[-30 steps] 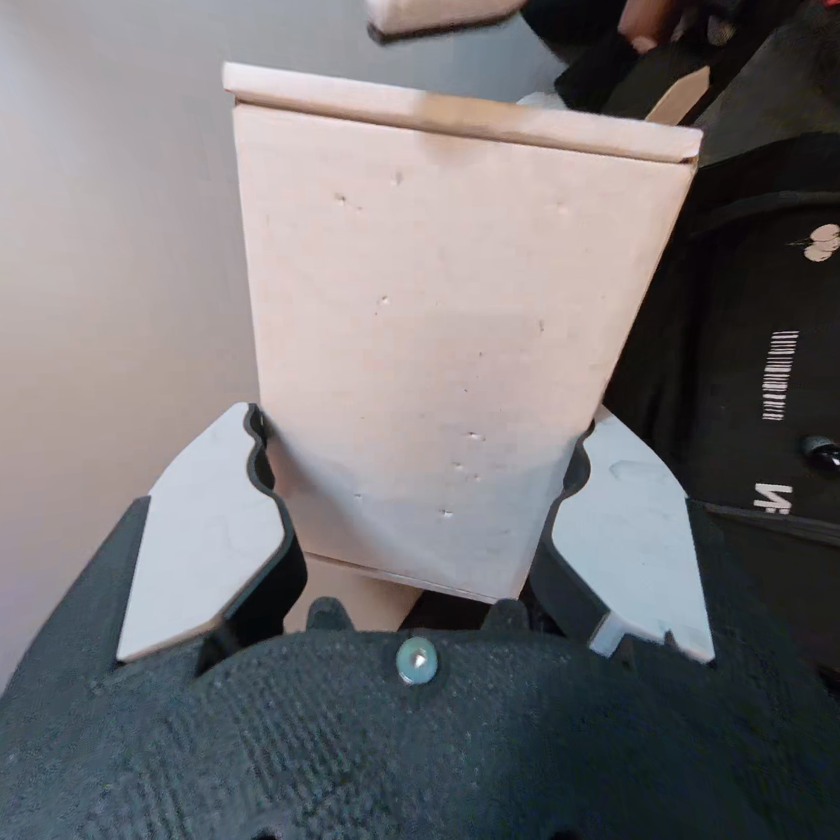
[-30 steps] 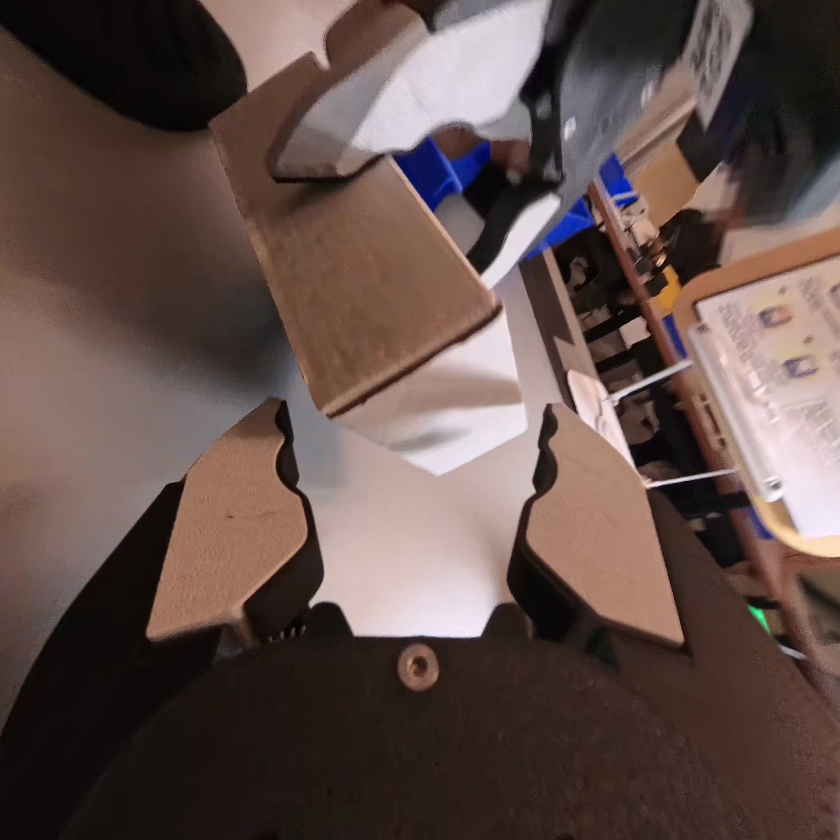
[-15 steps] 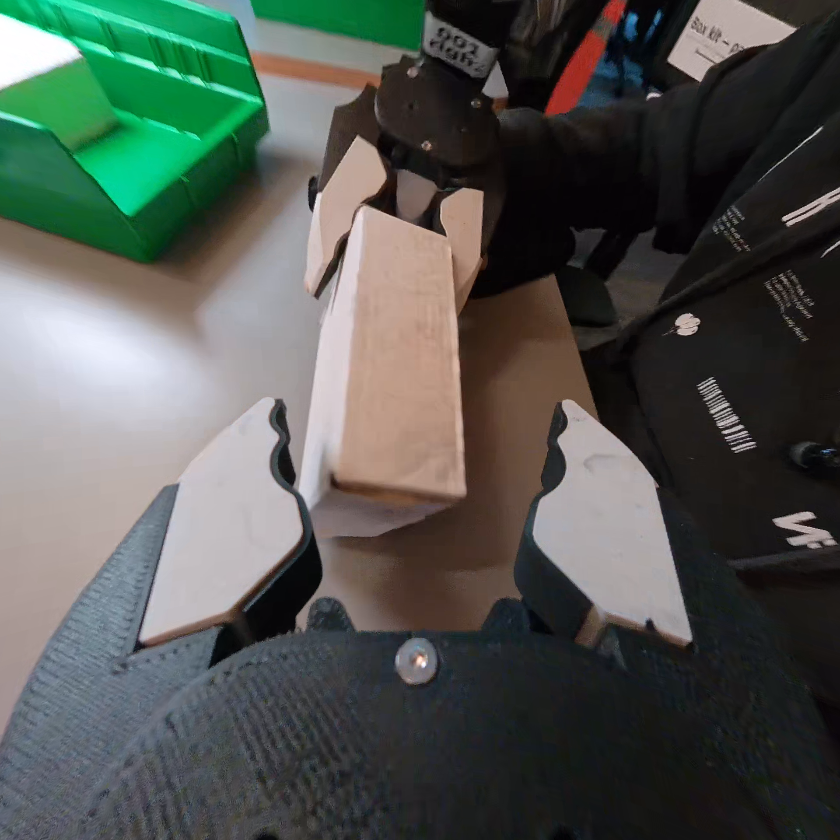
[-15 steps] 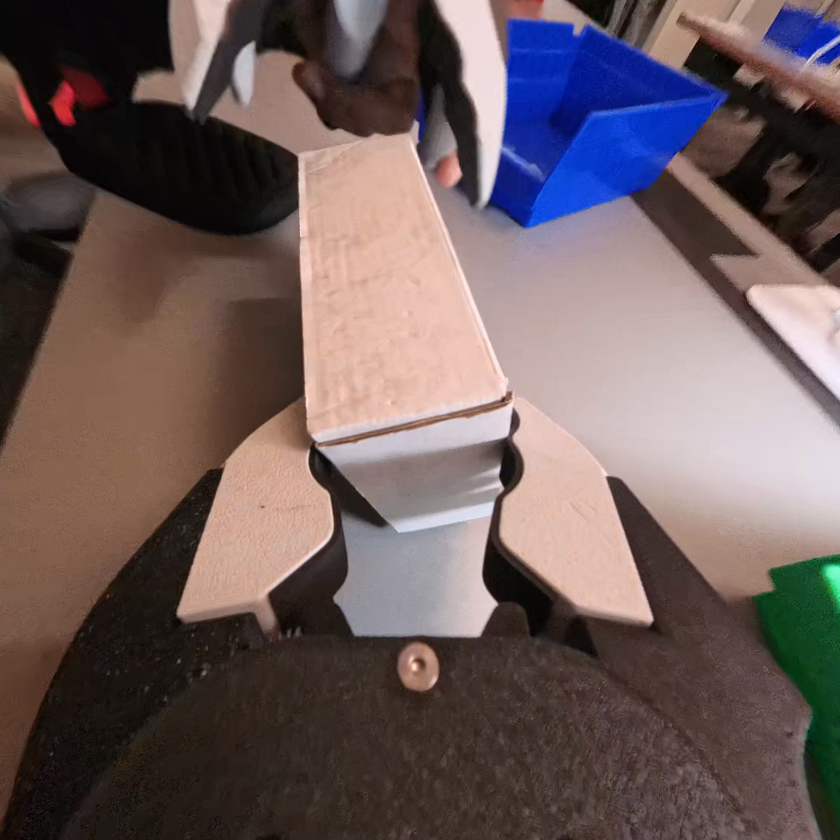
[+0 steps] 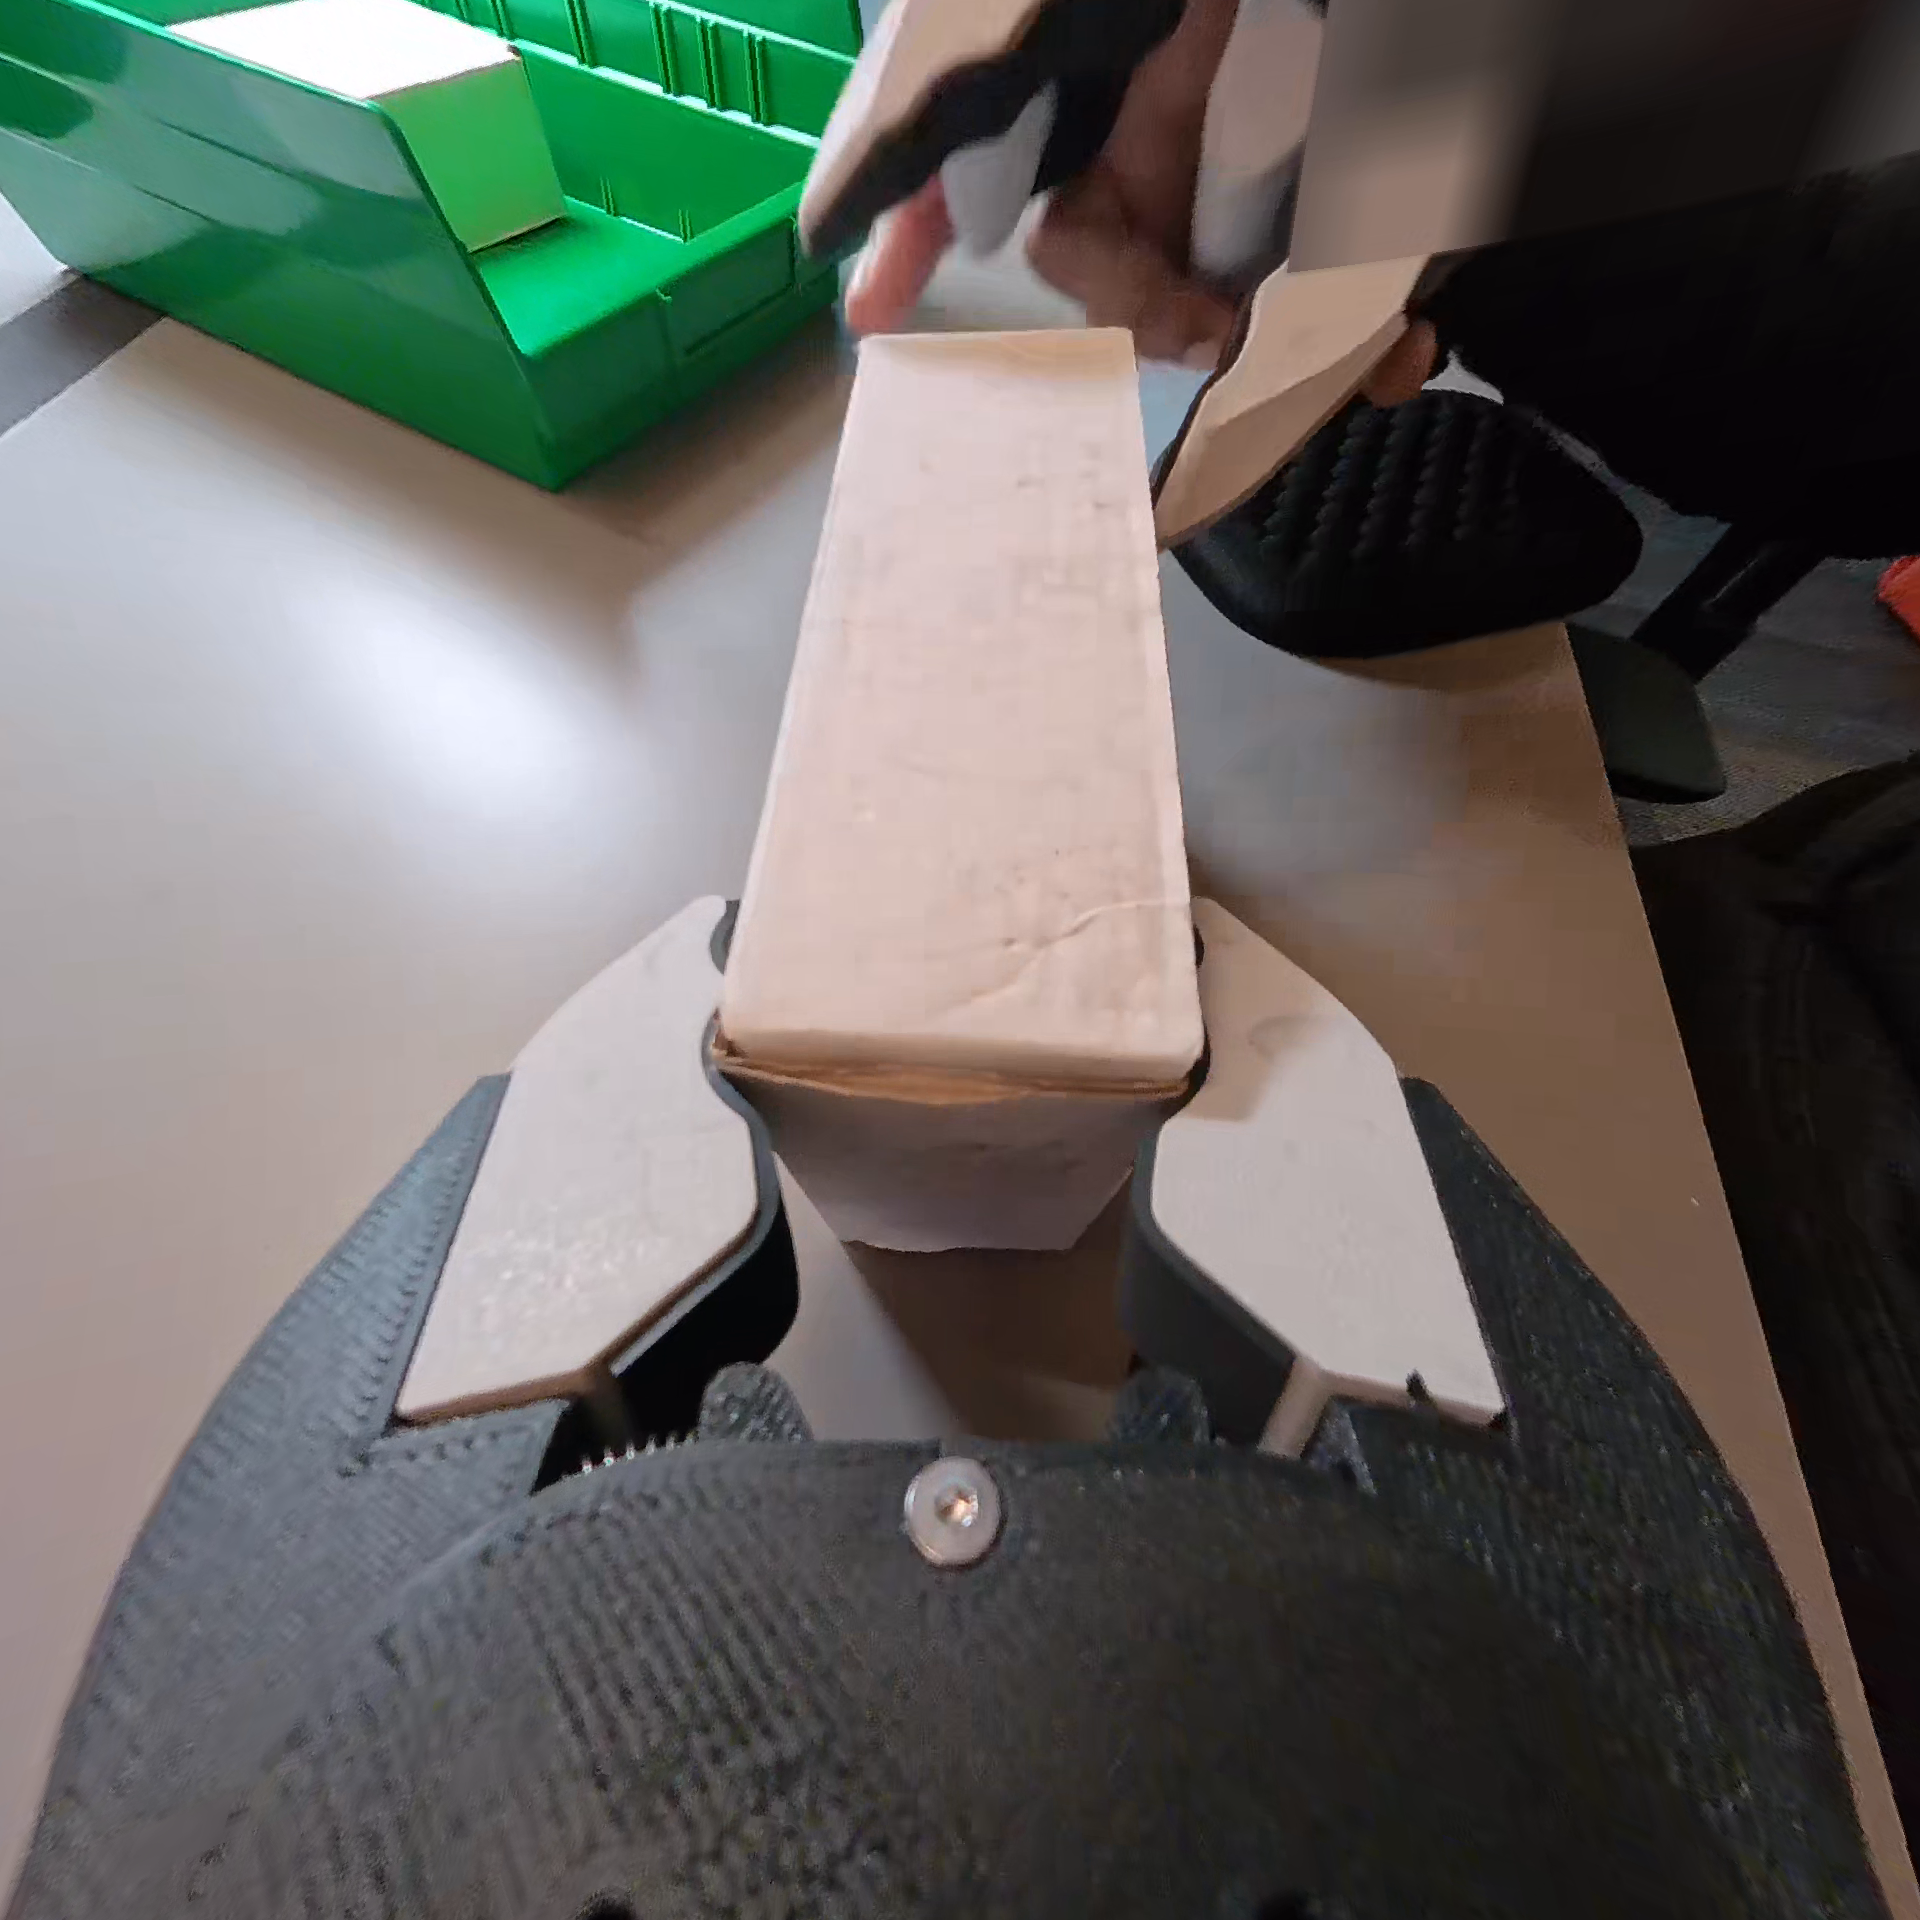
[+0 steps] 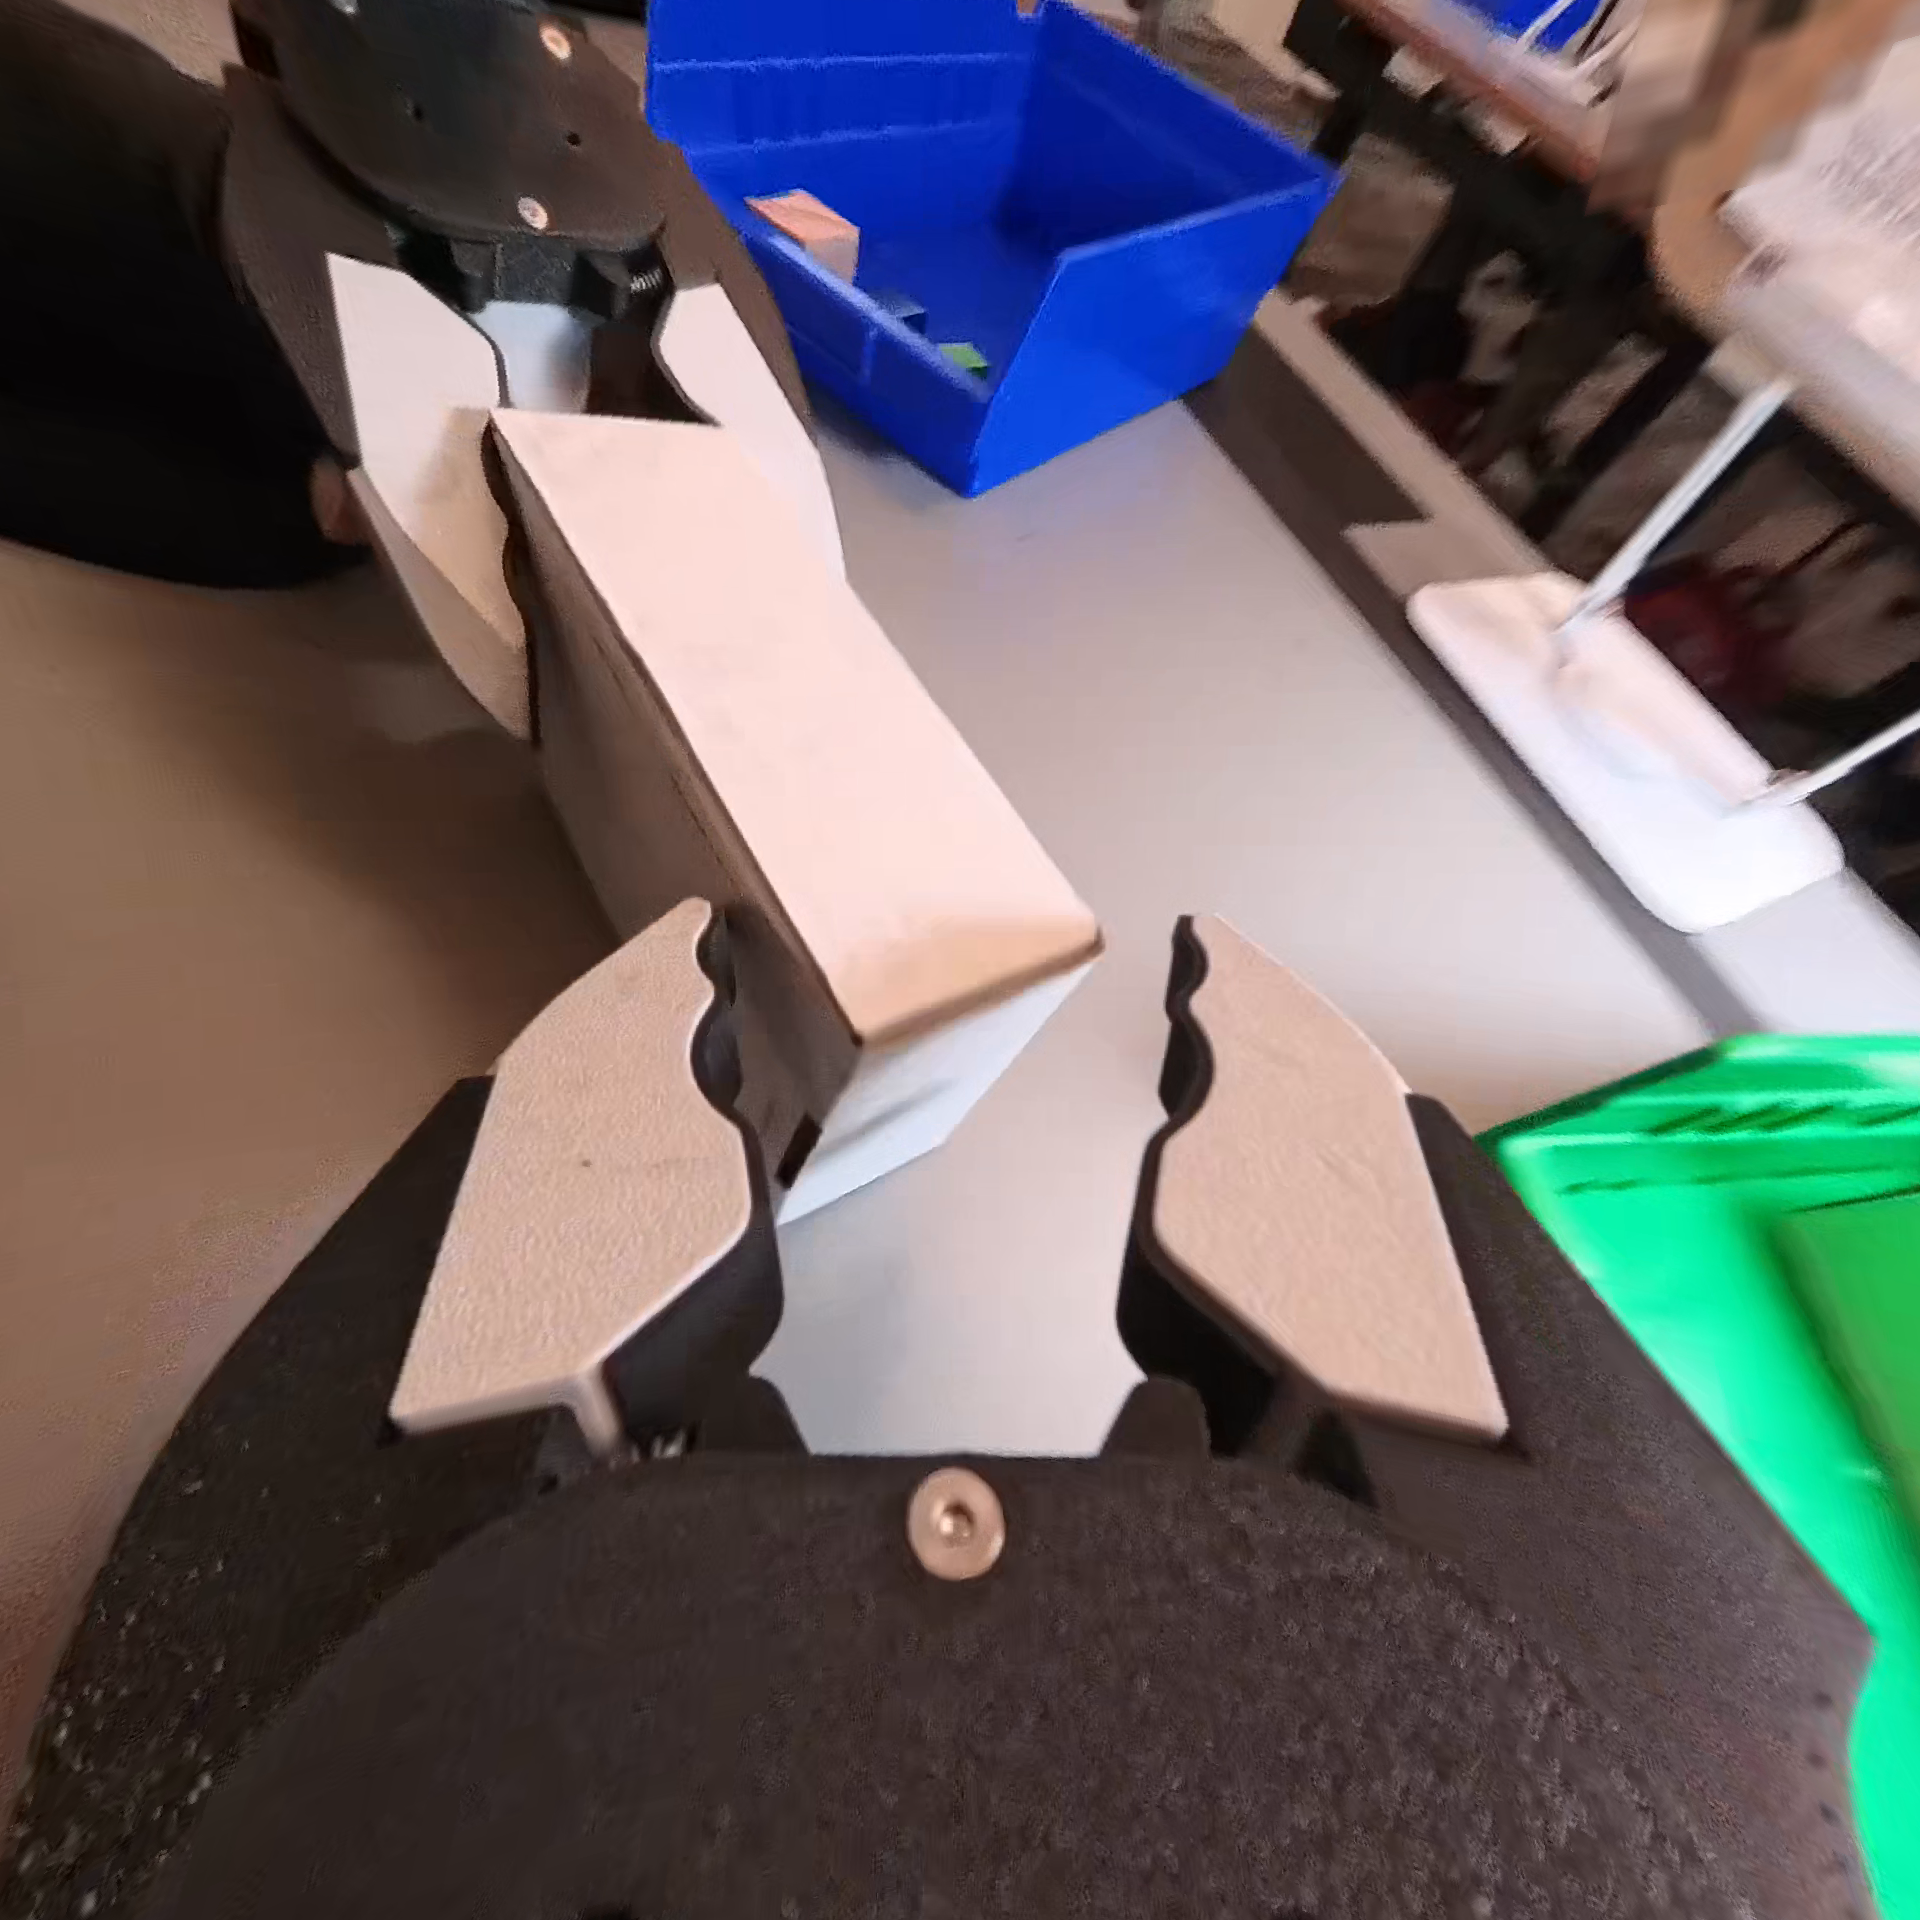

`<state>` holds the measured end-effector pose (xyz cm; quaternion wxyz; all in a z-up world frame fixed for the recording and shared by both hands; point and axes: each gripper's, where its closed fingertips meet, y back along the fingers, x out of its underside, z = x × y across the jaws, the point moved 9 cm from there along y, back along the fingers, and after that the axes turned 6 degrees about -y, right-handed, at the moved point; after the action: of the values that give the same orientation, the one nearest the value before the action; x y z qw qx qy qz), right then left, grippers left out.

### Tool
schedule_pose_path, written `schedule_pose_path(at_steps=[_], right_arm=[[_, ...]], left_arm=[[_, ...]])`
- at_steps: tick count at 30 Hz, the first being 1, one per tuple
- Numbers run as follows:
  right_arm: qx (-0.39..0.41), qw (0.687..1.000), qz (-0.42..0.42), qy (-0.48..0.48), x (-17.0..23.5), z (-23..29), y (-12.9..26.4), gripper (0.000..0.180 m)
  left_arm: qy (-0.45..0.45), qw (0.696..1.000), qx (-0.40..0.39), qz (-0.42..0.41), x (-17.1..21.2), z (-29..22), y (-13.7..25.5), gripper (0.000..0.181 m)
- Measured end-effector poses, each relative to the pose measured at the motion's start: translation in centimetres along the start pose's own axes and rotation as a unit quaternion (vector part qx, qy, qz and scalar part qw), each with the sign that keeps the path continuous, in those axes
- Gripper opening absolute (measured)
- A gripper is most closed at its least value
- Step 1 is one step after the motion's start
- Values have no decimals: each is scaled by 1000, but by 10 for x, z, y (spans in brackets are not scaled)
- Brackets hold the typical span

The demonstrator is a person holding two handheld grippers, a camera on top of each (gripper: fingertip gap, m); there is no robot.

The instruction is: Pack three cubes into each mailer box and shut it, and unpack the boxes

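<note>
- Left wrist view, left gripper (image 5: 961, 1023): fingers closed against both sides of the near end of a closed mailer box (image 5: 977, 727); box held lengthwise, pointing away from the camera above the table (image 5: 312, 779).
- Mailer box, left wrist view: pale cardboard, lid down, a crease near its close edge; the end flap hangs between the fingers.
- Right gripper (image 5: 1039, 197), left wrist view: blurred, beyond the far end of the box, fingers spread, a person's hand (image 5: 1122, 249) behind it.
- Green bin (image 5: 416, 239), upper left on the table: holds another mailer box (image 5: 416, 52), white, closed.
- Right wrist view, right gripper (image 6: 951, 1049): fingers wide apart, holding nothing; the box end lies between them, close against the left finger (image 6: 592, 1164), clear of the other.
- Mailer box (image 6: 790, 727), right wrist view: far end clamped by the left gripper (image 6: 582, 416).
- Blue bin (image 6: 1039, 312), behind the box on the table (image 6: 1247, 779): coloured cubes (image 6: 810, 229) inside, count unclear.
- Green bin (image 6: 1714, 1299): at the right edge, blurred.
- White stand base (image 6: 1621, 748): far right of the table.
</note>
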<state>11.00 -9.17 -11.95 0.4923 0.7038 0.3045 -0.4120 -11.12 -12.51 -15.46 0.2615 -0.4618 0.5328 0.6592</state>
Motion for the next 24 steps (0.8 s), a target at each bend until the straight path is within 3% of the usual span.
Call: schedule_pose_path(at_steps=[8, 12, 24], right_arm=[[65, 980, 22, 185, -48, 31, -4, 62], [52, 976, 29, 208, -55, 41, -7, 61], [121, 944, 51, 303, -60, 49, -20, 49]], left_arm=[[6, 1000, -4, 11, -4, -6, 0, 75], [37, 999, -2, 11, -5, -5, 2, 75], [84, 996, 7, 17, -2, 0, 6, 73]])
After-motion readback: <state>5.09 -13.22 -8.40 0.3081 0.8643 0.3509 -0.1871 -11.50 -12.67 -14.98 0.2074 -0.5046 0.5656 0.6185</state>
